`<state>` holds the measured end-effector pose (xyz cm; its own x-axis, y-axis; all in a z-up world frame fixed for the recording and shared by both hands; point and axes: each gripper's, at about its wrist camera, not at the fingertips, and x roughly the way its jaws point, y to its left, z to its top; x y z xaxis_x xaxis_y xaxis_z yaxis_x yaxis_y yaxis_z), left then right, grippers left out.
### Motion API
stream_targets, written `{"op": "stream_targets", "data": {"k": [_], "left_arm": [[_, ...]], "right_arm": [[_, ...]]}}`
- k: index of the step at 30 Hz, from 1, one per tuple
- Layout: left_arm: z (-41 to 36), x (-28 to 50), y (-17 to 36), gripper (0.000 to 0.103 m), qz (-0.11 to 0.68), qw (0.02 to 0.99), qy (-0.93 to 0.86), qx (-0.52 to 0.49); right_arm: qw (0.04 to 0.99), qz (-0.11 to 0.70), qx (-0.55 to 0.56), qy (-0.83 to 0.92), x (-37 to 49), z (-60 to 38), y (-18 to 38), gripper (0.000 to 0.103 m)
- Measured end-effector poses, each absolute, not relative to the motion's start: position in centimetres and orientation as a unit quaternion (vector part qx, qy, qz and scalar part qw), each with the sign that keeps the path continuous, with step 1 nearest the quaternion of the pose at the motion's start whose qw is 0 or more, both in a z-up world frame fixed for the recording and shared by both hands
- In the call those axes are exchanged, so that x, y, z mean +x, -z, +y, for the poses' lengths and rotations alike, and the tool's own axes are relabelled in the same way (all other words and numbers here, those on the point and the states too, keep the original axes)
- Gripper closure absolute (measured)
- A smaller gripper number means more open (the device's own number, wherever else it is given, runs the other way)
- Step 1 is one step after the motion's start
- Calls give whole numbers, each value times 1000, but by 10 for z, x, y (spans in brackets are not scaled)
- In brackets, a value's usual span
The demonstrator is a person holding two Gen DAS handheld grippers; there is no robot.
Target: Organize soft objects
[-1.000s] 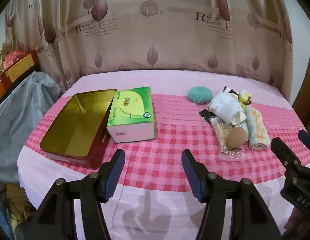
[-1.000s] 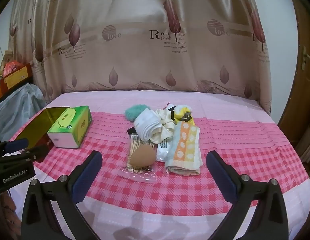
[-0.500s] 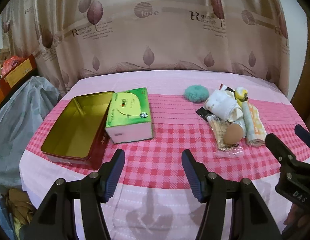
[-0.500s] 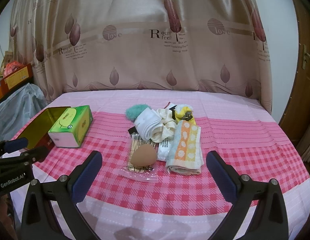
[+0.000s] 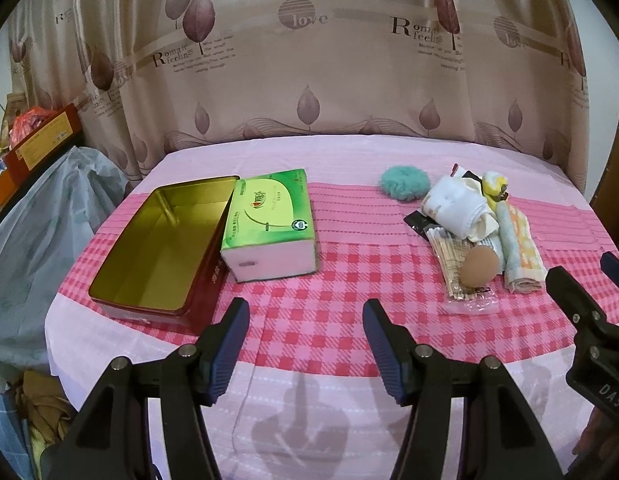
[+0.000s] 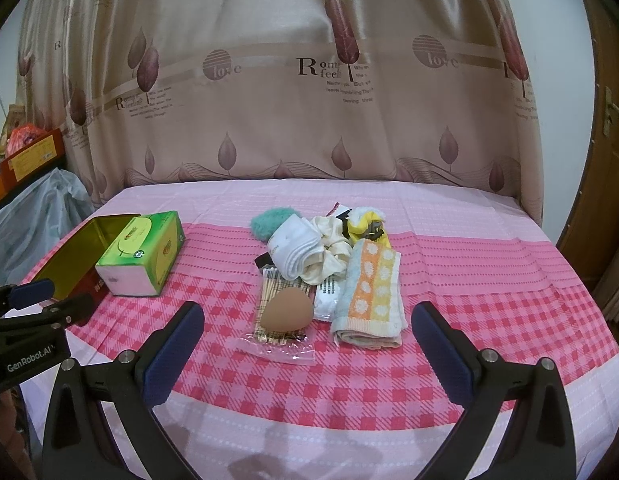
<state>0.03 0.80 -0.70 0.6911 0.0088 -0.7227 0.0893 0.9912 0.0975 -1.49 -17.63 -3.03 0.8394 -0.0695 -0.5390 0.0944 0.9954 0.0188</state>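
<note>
Writing first: the curtain (image 6: 309,92) behind reads "love" and "Romantic feelings" in repeats, with smaller lines under it too blurred to read. The left gripper's body, seen from the right wrist, carries "GenRobot.AI"; the right gripper's body, seen from the left wrist, shows "DAS". The green tissue box (image 5: 269,224) has a logo and print too small to make out.

Left gripper (image 5: 305,344): jaws apart at a moderate gap, nothing between them, hovering over the checked cloth (image 5: 329,320) near the front edge of the surface. Right gripper (image 6: 307,344): jaws spread wide, empty, touching nothing, pointed at the pile.

The soft things sit in a heap on the right half of the surface: a teal puff (image 6: 269,222) at the back, a white sock (image 6: 295,246) on a cream scrunchie (image 6: 333,248), a yellow piece (image 6: 367,226), a folded towel (image 6: 369,300) with orange and yellow stripes, and a tan sponge (image 6: 287,312) resting on a clear bag of sticks (image 6: 275,336). The open gold tin (image 5: 161,248) lies on the left, touching the tissue box, well apart from the heap.
</note>
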Motion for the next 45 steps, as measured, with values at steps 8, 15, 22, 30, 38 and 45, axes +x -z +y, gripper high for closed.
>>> {"op": "stream_targets", "data": {"k": [8,15,22,30,38,45], "left_arm": [[7,1,8,43,393,917,19,63],[8,2,9,43,395,916,18,64],[9,3,9,43,395,916,17,63],[12,4,11,43,398,915,16,61],[12,5,13,43,401,914,15,61],[13,6,15,43,404,912,15,62]], "right_arm": [[959,280,21,43,-15,-176,30,0],[959,280,23,43,-15,-177,30,0],[958,281,23,42,-15,-177,30,0],[959,281,24,42,-14,-177,31,0],[959,281,24,42,-14,-177,31,0],[958,282,23,45,-14,-176,32,0]]}}
